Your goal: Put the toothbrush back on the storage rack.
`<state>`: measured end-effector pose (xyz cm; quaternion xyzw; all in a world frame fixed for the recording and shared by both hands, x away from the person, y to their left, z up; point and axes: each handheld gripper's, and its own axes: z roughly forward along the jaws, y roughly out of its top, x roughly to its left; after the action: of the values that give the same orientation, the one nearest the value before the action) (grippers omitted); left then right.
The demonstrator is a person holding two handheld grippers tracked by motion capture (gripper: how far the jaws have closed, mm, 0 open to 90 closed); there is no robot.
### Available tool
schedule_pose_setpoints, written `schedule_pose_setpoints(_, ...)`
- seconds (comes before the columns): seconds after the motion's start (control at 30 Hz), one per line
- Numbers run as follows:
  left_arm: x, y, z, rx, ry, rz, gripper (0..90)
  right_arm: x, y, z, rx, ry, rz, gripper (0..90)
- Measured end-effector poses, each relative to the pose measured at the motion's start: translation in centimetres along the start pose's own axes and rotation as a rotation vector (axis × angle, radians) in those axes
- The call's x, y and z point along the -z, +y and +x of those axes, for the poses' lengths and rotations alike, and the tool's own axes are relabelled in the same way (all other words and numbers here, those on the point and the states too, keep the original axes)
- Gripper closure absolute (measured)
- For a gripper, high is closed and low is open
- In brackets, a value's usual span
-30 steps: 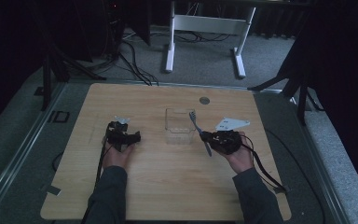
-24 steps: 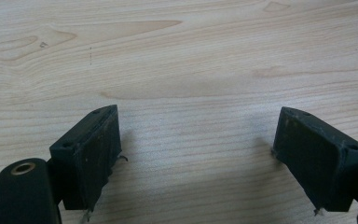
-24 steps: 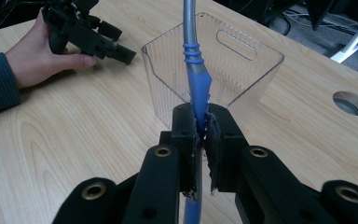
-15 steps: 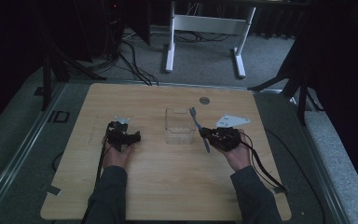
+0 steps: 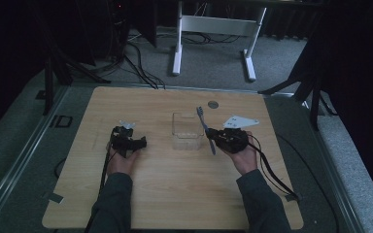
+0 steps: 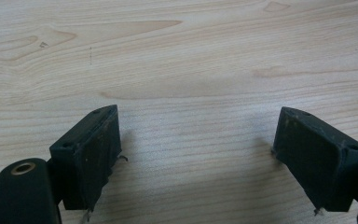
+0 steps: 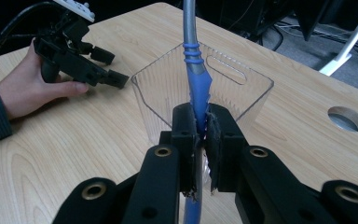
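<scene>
Right gripper point(image 7: 199, 140): fingers clamped on blue toothbrush point(image 7: 196, 88) handle, just beside clear container point(image 7: 242, 79) | Left gripper point(image 6: 198, 154): fingers spread, empty, over the counter point(image 6: 191, 70)

Toothbrush point(image 7: 196, 88) handle is seen as blue with ribbed rings, neck grey. Bin point(image 7: 165, 88) is clear, colourless plastic. Both tongs, right point(image 7: 200, 135) and left point(image 6: 200, 154), are matt black. Tabletop point(image 5: 175, 194) is pale wood, grain-patterned. Sleeves point(image 5: 111, 204) are dark grey-blue.
</scene>
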<state>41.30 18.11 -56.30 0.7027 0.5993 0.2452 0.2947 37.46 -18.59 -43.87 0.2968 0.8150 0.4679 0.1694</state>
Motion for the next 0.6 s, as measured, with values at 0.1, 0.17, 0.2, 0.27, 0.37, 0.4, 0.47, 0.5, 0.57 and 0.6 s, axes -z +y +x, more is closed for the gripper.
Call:
schedule_pose_setpoints(0.1, 0.00, 0.00, 0.00, 0.000, 0.000, 0.000, 15.0, -0.08, 0.05, -0.11, -0.009, 0.004, -0.003, 82.1)
schedule_pose_setpoints(0.17, 0.00, 0.00, 0.00, 0.000, 0.001, 0.000, 15.0, -0.11, 0.07, -0.22, -0.011, 0.003, -0.006, 82.1)
schedule_pose_setpoints(0.2, 0.00, 0.00, 0.00, 0.000, 0.001, 0.000, 15.0, -0.12, 0.09, -0.26, -0.012, 0.003, -0.008, 82.1)
schedule_pose_setpoints(0.27, 0.00, 0.00, 0.00, 0.000, 0.001, 0.000, 15.0, -0.10, 0.11, -0.29, -0.018, 0.002, -0.010, 82.1)
schedule_pose_setpoints(0.37, 0.00, 0.00, 0.00, 0.000, 0.001, 0.000, 15.0, -0.10, 0.20, -0.38, -0.026, 0.000, -0.018, 82.1)
schedule_pose_setpoints(0.4, 0.00, 0.00, 0.00, 0.000, 0.001, 0.000, 15.0, -0.10, 0.20, -0.38, -0.026, 0.000, -0.018, 82.1)
schedule_pose_setpoints(0.47, 0.00, 0.00, -0.01, 0.001, 0.000, 0.000, 15.0, -0.20, 0.48, -0.30, -0.028, 0.004, -0.021, 82.1)
schedule_pose_setpoints(0.5, 0.00, 0.00, -0.01, 0.001, 0.000, 0.000, 15.0, -0.26, 0.59, -0.28, -0.023, 0.007, -0.020, 82.1)
schedule_pose_setpoints(0.57, 0.01, 0.00, -0.01, 0.001, 0.001, 0.000, 15.0, -0.38, 0.85, -0.14, -0.019, 0.010, -0.019, 82.1)
schedule_pose_setpoints(0.6, 0.00, 0.00, -0.01, 0.001, 0.000, 0.000, 15.0, -0.43, 0.97, -0.09, -0.020, 0.011, -0.019, 82.1)
